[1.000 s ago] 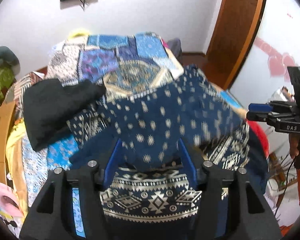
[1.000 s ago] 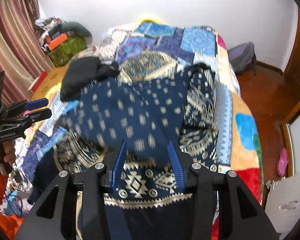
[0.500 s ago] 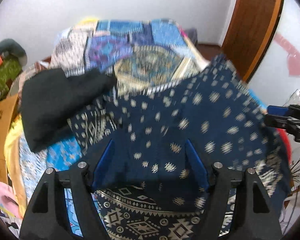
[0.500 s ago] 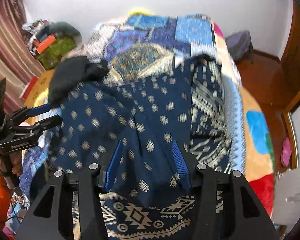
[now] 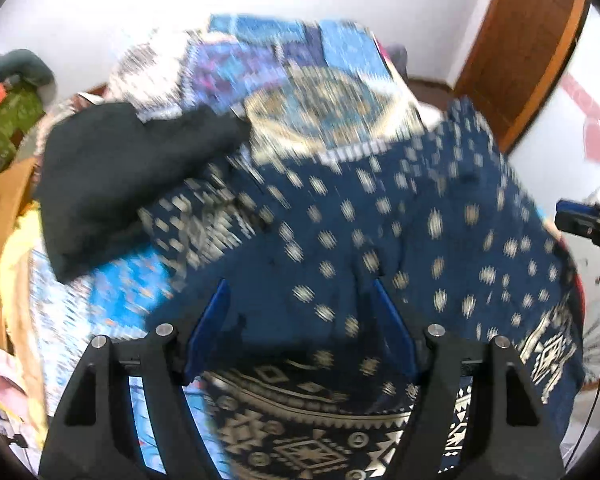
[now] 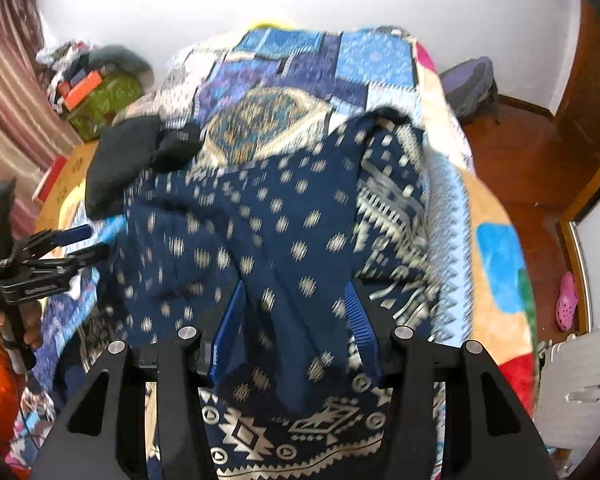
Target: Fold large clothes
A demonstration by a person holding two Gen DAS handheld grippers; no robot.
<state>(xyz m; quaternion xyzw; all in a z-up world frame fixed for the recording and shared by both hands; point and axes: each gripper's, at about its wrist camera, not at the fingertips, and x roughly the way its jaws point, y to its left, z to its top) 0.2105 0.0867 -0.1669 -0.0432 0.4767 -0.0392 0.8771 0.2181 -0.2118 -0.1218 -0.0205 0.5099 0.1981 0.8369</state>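
Note:
A large navy cloth with cream dots and a patterned border (image 5: pixel 380 240) (image 6: pixel 260 248) lies folded over on a patchwork bedspread (image 5: pixel 320 80) (image 6: pixel 300 68). My left gripper (image 5: pixel 300 292) is open, with the cloth's near edge lying between its blue fingers. My right gripper (image 6: pixel 294 296) is also open, with a ridge of the same cloth between its fingers. Each gripper shows in the other's view: the right one (image 5: pixel 584 220), the left one (image 6: pixel 76 244). Both views are motion blurred.
A black garment (image 5: pixel 120 184) (image 6: pixel 136 152) lies on the bed to the left of the cloth. A wooden door (image 5: pixel 528 40) and white wall stand on the right. Cluttered items (image 6: pixel 92 88) sit at the left. A pink shoe (image 6: pixel 566 304) lies on the floor.
The navy cloth has been carried forward over the bed and laid down. Both grippers' jaws have widened and they have drawn back and down toward the near edge.

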